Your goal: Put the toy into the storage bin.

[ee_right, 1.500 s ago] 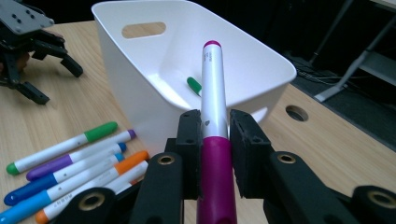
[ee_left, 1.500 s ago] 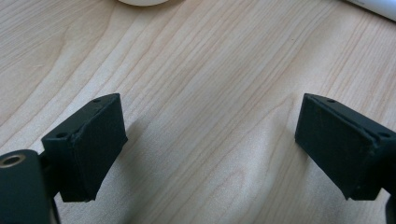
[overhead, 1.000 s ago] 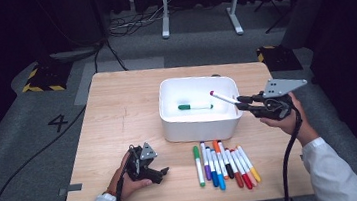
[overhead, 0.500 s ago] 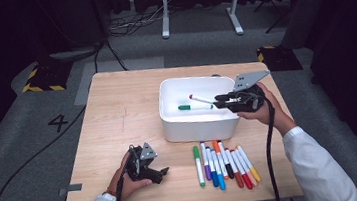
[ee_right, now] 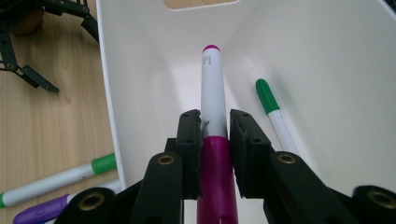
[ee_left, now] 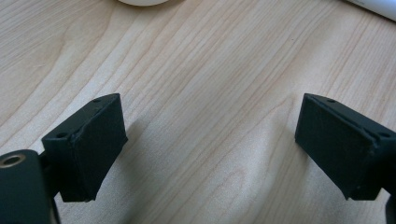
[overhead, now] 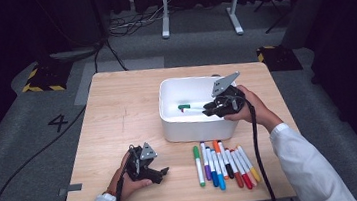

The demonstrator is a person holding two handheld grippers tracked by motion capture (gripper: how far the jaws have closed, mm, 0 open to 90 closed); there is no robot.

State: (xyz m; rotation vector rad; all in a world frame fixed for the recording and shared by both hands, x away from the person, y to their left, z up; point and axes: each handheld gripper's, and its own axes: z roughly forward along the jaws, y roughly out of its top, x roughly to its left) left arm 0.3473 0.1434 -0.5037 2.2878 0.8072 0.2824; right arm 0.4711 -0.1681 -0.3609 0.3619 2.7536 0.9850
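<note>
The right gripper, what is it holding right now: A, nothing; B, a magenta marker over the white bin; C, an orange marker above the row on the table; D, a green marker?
B: the right gripper is clamped on a magenta marker that points into the white bin, where a green marker already lies on the bottom.

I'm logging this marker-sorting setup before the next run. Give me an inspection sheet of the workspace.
Surface: wooden table, bare at left.
Job's things: white bin holds a green marker; magenta marker held over it; marker row in front.
Clutter: nothing seen.
Grippers: right gripper shut on the magenta marker; left gripper open, empty, on the table.
Cables: black cable trails from the right gripper.
Surroundings: grey floor, hazard-striped blocks, stand legs.
</note>
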